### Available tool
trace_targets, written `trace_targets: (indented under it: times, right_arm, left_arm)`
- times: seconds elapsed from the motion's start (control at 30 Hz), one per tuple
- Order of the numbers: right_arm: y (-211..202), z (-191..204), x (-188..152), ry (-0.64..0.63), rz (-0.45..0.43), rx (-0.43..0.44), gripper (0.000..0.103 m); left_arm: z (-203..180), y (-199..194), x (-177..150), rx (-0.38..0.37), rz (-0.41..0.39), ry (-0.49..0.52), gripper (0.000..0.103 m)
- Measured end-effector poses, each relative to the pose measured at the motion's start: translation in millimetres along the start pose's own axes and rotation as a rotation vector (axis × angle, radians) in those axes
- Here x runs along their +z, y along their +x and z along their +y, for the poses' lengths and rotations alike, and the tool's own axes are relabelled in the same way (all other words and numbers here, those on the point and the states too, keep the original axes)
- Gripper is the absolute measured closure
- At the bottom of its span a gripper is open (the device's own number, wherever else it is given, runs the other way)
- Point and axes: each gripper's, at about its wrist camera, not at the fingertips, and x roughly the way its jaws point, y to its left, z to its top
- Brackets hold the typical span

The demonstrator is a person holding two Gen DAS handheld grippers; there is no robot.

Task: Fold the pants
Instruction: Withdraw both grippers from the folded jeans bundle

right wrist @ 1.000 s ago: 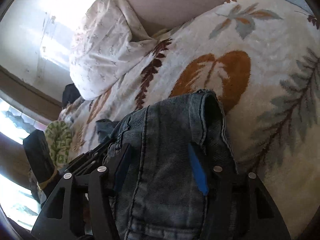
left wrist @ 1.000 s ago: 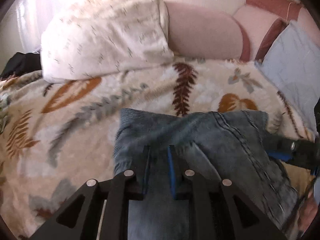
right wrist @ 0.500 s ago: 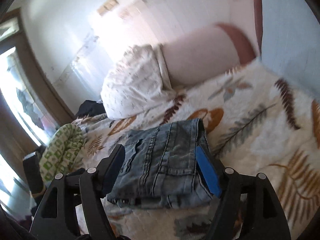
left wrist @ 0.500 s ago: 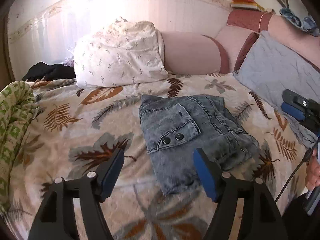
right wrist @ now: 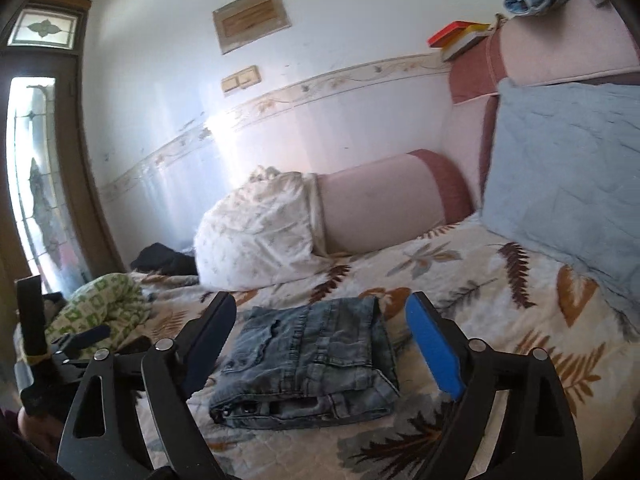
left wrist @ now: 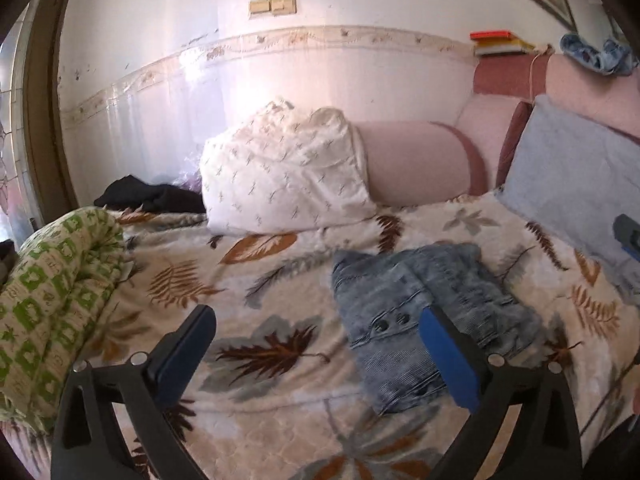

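The pants are grey-blue jeans [left wrist: 424, 312], folded into a compact stack on the leaf-patterned bedspread [left wrist: 272, 280]. In the right wrist view the jeans [right wrist: 312, 360] lie flat between and beyond my fingers. My left gripper [left wrist: 316, 320] is open and empty, held back above the bed, left of the jeans. My right gripper [right wrist: 320, 312] is open and empty, held back from the jeans' near edge. The left gripper's body [right wrist: 60, 356] shows at the lower left of the right wrist view.
A white patterned pillow [left wrist: 284, 176] and a pink bolster [left wrist: 416, 164] lie at the wall. A light blue pillow [left wrist: 572, 176] leans at the right. A green-and-white rolled blanket [left wrist: 52, 292] and dark clothes [left wrist: 152, 196] lie at the left.
The left gripper opened and let go of the jeans. Both grippers pulled back and up. The jeans now lie folded on the bed.
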Motion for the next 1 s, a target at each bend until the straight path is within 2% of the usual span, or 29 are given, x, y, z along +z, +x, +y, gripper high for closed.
trace_targets:
  times: [0.27,0.47,0.63,0.73,1.0]
  right_arm:
    - [-1,7,-15,-0.017,0.046,-0.077,0.014]
    - [-9,8,-24,0.003,0.059,-0.099,0.014]
    - [-14,12,-22,-0.043,0.028,-0.121,0.014]
    - [-8,8,-18,-0.001,0.02,-0.117,0.013]
    - [17,-9,-10,0.11,0.049,-0.129,0.012]
  left_arm:
    - [12,22,-14,0.061,0.11,-0.097,0.0]
    - [19,30,-26,0.056,0.161,-0.162,0.0]
    - [19,30,-22,0.101,0.111,-0.115,0.0]
    - [20,31,-21,0.111,0.092,-0.108,0.0]
    - [17,49,-19,0.11,0.1,-0.076,0.0]
